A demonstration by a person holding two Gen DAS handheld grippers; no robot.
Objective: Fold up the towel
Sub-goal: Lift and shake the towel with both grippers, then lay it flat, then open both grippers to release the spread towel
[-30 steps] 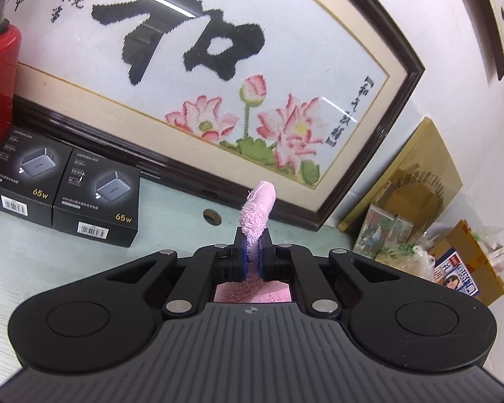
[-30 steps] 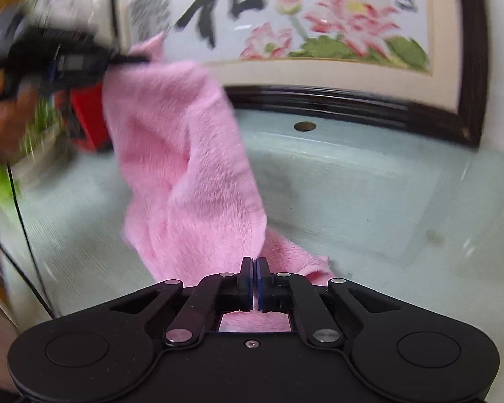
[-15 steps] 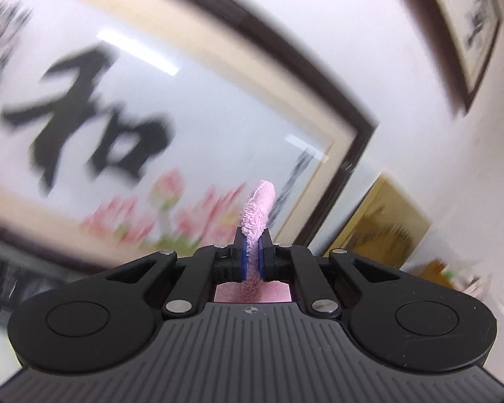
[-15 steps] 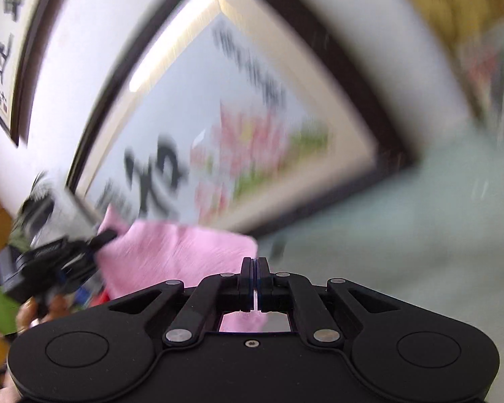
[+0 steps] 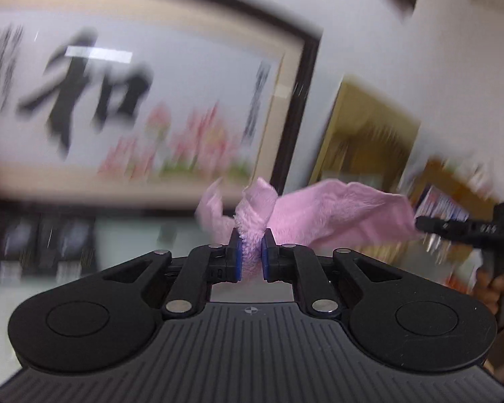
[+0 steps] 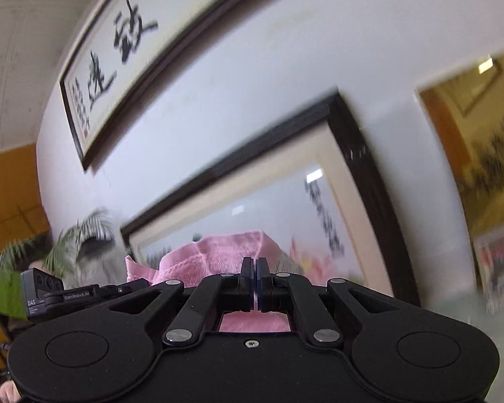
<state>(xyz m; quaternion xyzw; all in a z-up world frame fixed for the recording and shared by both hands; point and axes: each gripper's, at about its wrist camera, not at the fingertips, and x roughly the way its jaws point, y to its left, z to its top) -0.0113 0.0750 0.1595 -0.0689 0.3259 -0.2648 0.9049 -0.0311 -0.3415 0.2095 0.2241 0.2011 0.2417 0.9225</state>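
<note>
A pink towel (image 5: pixel 336 215) hangs in the air, stretched between both grippers. My left gripper (image 5: pixel 252 235) has a bunched corner between its blue pads; its jaws are opening slightly, but the pads still press on the cloth. At the right of the left wrist view, my right gripper (image 5: pixel 420 223) pinches the towel's other corner. In the right wrist view my right gripper (image 6: pixel 254 265) is shut, with the towel (image 6: pixel 211 258) bulging behind and below it. The left gripper (image 6: pixel 131 283) comes in from the left onto the towel's edge.
A large framed lotus picture (image 5: pixel 171 107) leans on the wall behind the table. Black boxes (image 5: pixel 40 245) stand at the left, a gold plaque (image 5: pixel 369 141) and clutter at the right. A hand (image 5: pixel 487 288) holds the right gripper. A potted plant (image 6: pixel 67 245) stands left.
Both grippers rose and the towel left the table; it now spans the air between them. The right view tilted up to the wall. The left jaws stand a little wider.
</note>
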